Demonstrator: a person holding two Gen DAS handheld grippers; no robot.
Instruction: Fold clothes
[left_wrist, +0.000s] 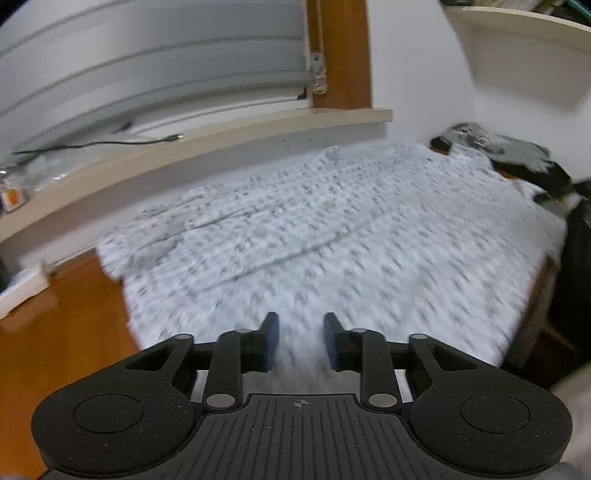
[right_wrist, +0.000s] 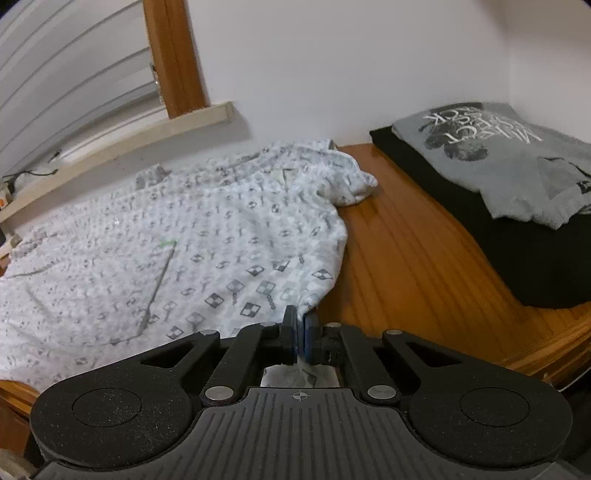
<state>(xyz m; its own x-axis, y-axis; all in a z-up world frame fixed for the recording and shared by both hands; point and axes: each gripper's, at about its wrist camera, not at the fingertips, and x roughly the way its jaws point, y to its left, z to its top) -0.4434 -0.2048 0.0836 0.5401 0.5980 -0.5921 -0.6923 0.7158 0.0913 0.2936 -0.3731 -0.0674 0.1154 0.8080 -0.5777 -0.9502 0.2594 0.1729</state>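
Observation:
A white shirt (left_wrist: 314, 229) with a small grey pattern lies spread over the wooden table (left_wrist: 66, 321). In the left wrist view, which is blurred by motion, my left gripper (left_wrist: 301, 323) is open and hangs over the shirt's near edge, cloth showing between its fingers. In the right wrist view the same shirt (right_wrist: 184, 251) lies flat, with a rumpled sleeve (right_wrist: 351, 184) at the far right. My right gripper (right_wrist: 300, 317) is shut on the shirt's near right corner, and the pinched cloth runs down behind its pads.
A grey printed T-shirt (right_wrist: 491, 158) lies folded on a black garment (right_wrist: 517, 251) at the right of the table (right_wrist: 406, 258). A window sill (left_wrist: 221, 136) with a cable runs along the back, under white blinds (left_wrist: 147, 55). A shelf (left_wrist: 517, 44) hangs at upper right.

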